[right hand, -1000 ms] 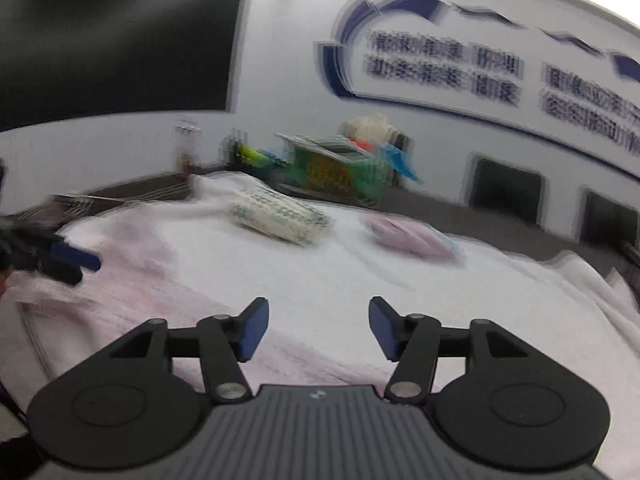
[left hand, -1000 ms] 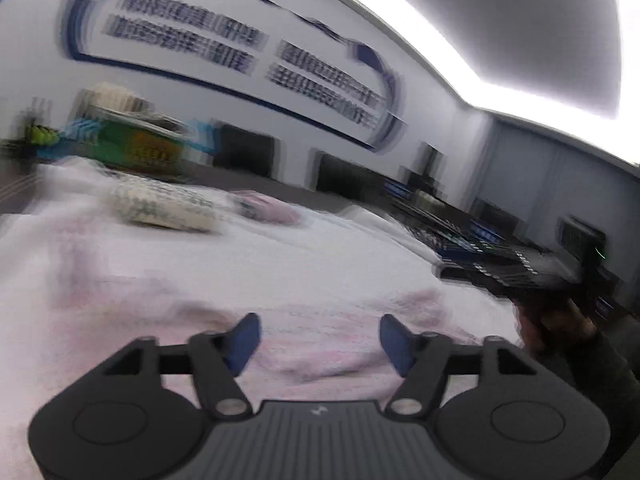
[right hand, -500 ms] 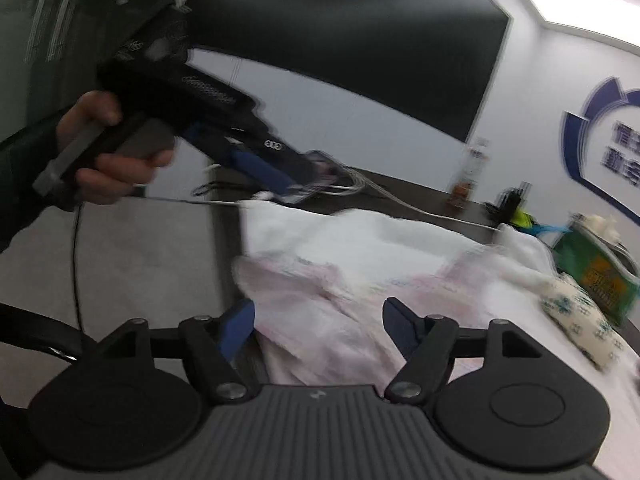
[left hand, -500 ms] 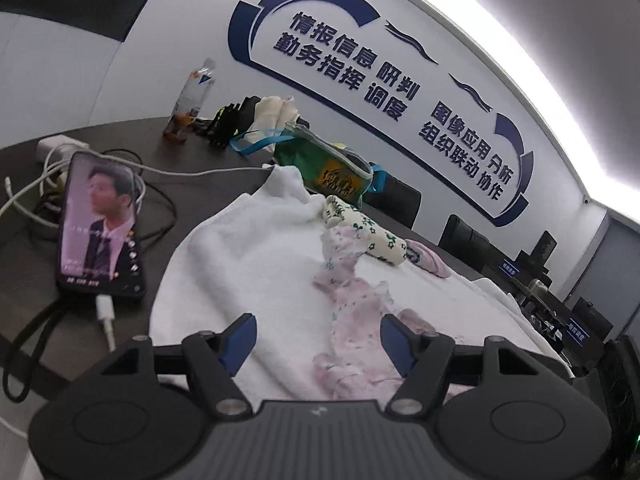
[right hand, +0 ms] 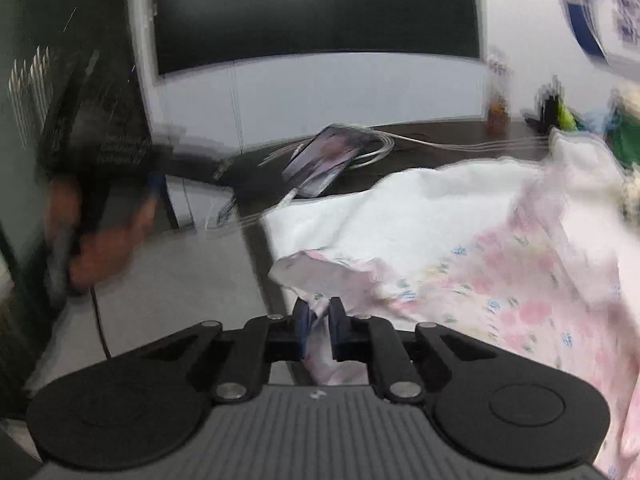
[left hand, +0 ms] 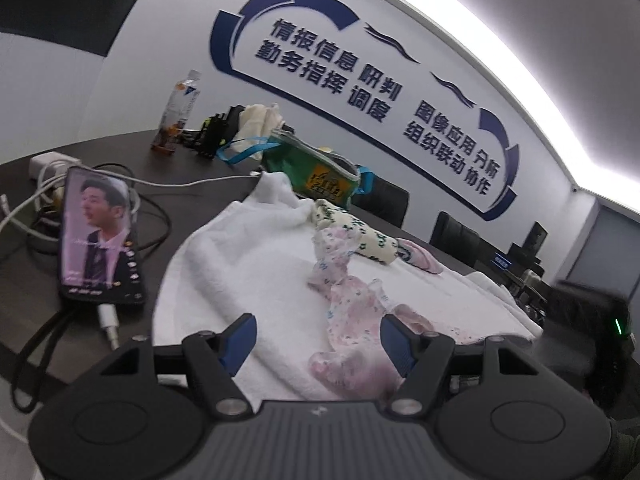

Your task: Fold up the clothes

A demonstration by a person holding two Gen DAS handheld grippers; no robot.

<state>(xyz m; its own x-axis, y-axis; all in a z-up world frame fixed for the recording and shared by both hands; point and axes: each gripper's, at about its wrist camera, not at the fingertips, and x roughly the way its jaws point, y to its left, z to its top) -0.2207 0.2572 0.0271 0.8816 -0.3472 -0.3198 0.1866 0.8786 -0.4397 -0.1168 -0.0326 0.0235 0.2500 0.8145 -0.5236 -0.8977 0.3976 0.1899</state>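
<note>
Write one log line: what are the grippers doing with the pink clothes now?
right hand-held gripper: just closed on pink clothes | left hand-held gripper: open, empty

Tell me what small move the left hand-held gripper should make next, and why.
Probably ease forward and down to close on the pink floral garment. The right hand-held gripper has just closed on that garment's edge, while the left hand-held gripper is open above the cloth on the white towel, holding nothing.

Right gripper [right hand: 319,316] pinching floral garment [right hand: 520,280]
</note>
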